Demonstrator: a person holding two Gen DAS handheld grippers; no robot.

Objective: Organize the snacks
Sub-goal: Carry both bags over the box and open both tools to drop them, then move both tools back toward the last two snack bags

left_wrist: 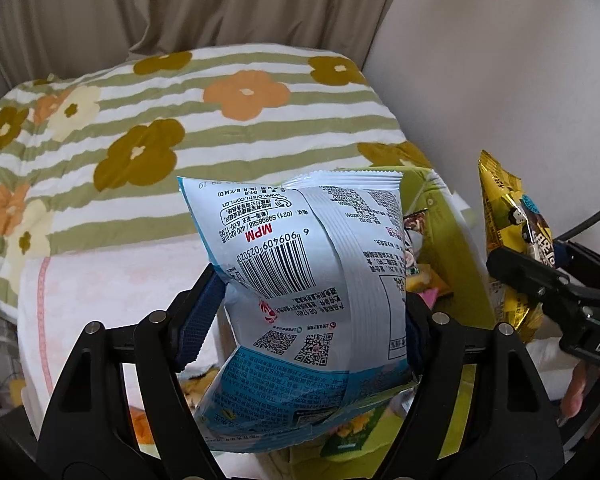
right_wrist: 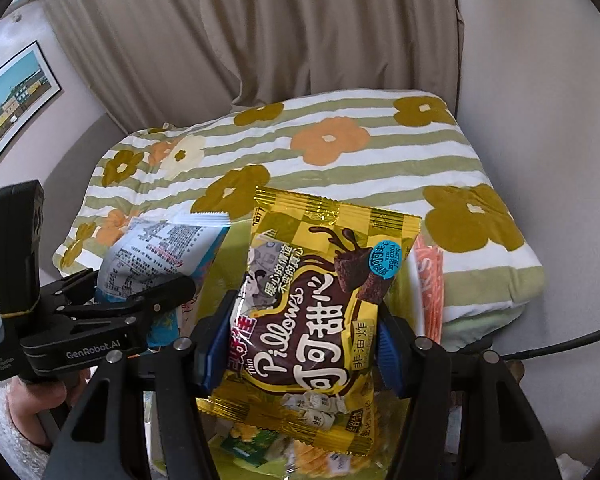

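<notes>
My left gripper (left_wrist: 308, 320) is shut on a light blue and white snack bag (left_wrist: 300, 248), held upright with its barcode side toward the camera. The right wrist view shows that same bag (right_wrist: 160, 248) and the left gripper (right_wrist: 132, 280) at the left. My right gripper (right_wrist: 304, 340) is shut on a gold and brown cocoa pillow snack bag (right_wrist: 320, 280), front side showing. In the left wrist view the gold bag (left_wrist: 508, 216) and right gripper (left_wrist: 544, 256) sit at the right edge. Both bags hang over a yellow-green box (left_wrist: 452, 240) holding several small snacks (right_wrist: 252, 444).
A folded floral striped quilt (left_wrist: 180, 120) lies behind the box, with a beige curtain (right_wrist: 300, 32) and pale walls beyond. A white towel (left_wrist: 100, 280) lies at the left. An orange-striped packet (right_wrist: 430, 280) stands at the box's right. A person's hand (right_wrist: 40, 396) in a fluffy white sleeve grips the left handle.
</notes>
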